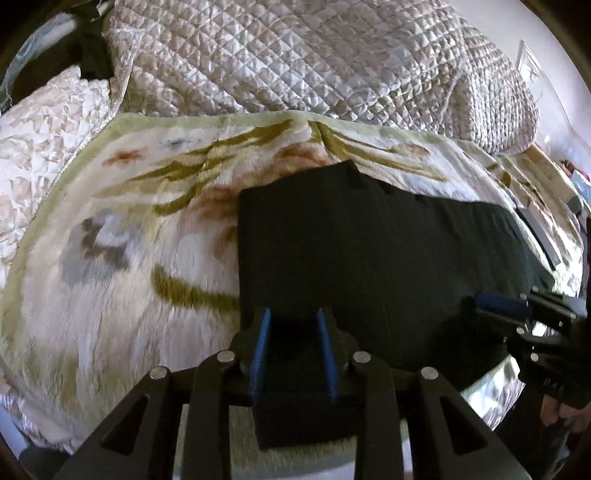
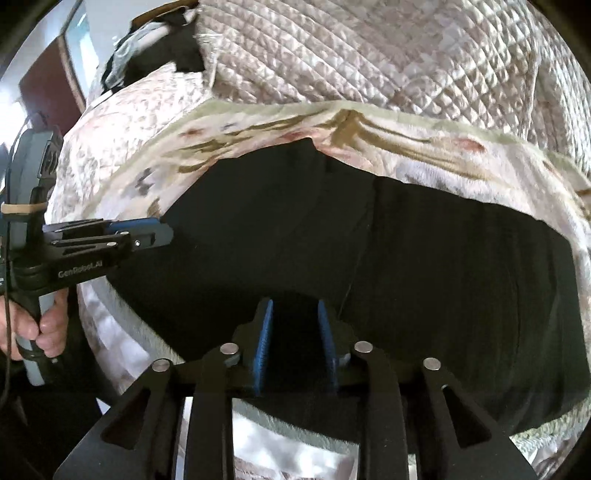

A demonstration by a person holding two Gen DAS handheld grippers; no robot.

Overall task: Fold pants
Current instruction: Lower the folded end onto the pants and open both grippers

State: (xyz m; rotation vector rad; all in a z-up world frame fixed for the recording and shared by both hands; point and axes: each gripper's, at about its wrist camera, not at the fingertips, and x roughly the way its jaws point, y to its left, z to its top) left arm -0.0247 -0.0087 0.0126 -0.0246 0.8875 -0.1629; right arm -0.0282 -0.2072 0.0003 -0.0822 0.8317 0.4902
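place: home bedroom | evidence: bed with quilted satin bedspread (image 1: 295,55) across the top of the frame | fleece floral blanket (image 1: 122,258) spread at centre left | pillow (image 1: 44,122) at upper left | white wall (image 1: 517,22) at upper right

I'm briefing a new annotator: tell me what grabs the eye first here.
The black pants dominate, spread flat across a pale floral blanket on the bed. Both blue-padded grippers sit at their near edge, the left gripper and right gripper, with dark cloth between the fingers. A quilted bedspread is heaped behind.
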